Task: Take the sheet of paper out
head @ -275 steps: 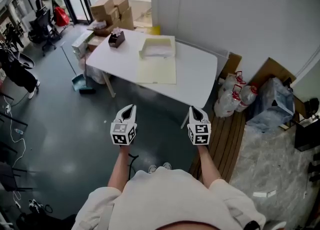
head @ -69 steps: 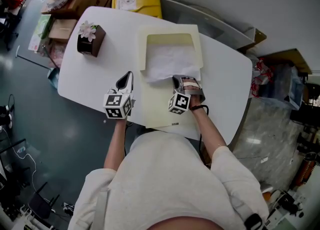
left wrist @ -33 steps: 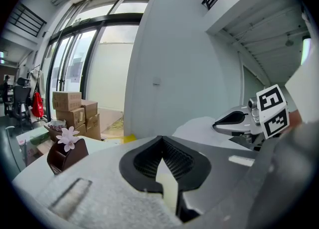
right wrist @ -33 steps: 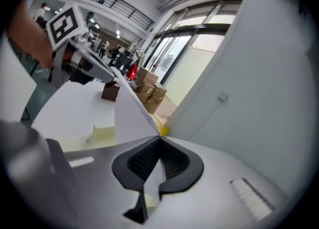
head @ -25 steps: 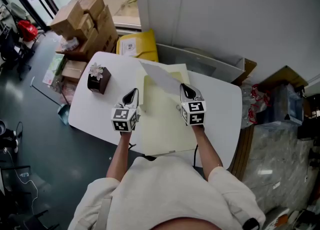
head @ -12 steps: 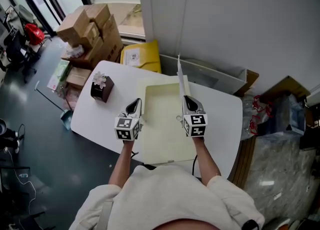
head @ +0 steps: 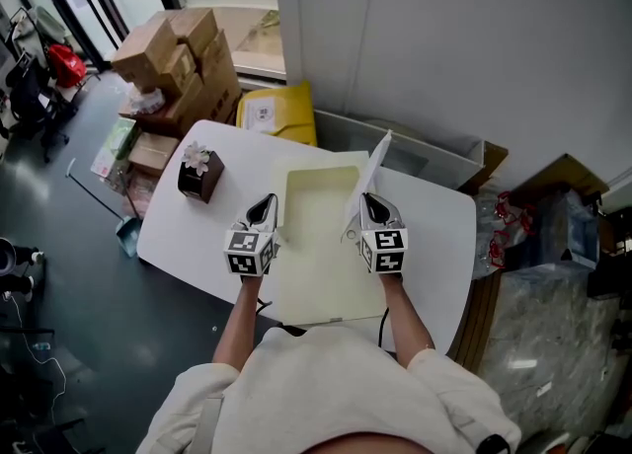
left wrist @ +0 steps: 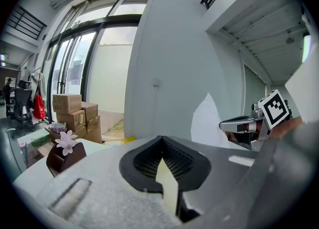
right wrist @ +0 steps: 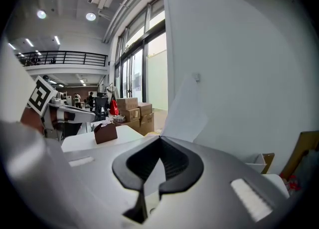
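My right gripper (head: 370,201) is shut on the lower corner of a white sheet of paper (head: 369,174), which stands up in the air above the open cream folder (head: 321,245) on the white table (head: 193,230). The sheet (right wrist: 184,108) rises straight out of the right gripper (right wrist: 159,157). My left gripper (head: 265,205) is at the folder's left edge. A cream strip of the folder (left wrist: 167,185) sits pinched between the jaws of the left gripper (left wrist: 162,149). The sheet (left wrist: 206,123) and the right gripper (left wrist: 245,123) show to its right.
A brown box with a pink flower (head: 198,171) stands on the table's left part. Behind the table are stacked cardboard boxes (head: 173,42), a yellow bag (head: 278,112) and the wall. Bags and cardboard lie on the floor at the right (head: 538,225).
The sheet has swung from slanting left over the folder, through upright, to leaning right above my right gripper. Both grippers have stayed almost in place.
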`<state>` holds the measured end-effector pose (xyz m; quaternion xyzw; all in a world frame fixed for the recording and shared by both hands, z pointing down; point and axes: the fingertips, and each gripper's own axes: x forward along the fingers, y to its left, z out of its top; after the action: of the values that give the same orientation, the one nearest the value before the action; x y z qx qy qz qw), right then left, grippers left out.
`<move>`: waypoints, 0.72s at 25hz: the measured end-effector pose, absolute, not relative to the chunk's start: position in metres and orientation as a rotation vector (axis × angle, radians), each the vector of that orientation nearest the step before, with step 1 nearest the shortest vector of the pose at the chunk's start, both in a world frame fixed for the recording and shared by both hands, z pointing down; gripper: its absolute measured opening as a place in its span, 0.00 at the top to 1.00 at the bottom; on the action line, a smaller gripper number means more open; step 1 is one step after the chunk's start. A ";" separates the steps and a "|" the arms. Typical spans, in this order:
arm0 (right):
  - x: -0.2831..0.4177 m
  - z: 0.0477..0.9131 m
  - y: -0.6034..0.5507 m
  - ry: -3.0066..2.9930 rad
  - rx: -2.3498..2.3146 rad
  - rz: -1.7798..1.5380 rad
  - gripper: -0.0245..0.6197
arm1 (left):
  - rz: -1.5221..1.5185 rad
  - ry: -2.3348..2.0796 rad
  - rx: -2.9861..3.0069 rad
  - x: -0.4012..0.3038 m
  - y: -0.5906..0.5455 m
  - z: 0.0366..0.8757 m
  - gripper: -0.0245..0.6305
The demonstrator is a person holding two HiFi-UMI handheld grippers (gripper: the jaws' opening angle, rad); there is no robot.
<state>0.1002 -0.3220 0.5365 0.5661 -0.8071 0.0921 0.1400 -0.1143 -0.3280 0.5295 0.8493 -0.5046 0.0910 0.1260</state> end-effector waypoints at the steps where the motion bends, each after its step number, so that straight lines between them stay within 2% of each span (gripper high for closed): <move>1: 0.100 0.536 -0.322 -2.330 1.633 0.262 0.96 | 0.262 -1.469 2.471 -0.115 -0.328 0.529 0.96; 18: 0.093 0.544 -0.317 -2.307 1.609 0.262 0.96 | 0.238 -1.488 2.439 -0.129 -0.325 0.533 0.96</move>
<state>0.0930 -0.3165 0.5437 0.5625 -0.8064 0.0918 0.1577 -0.1291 -0.3248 0.5326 0.8427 -0.5142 0.0821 0.1366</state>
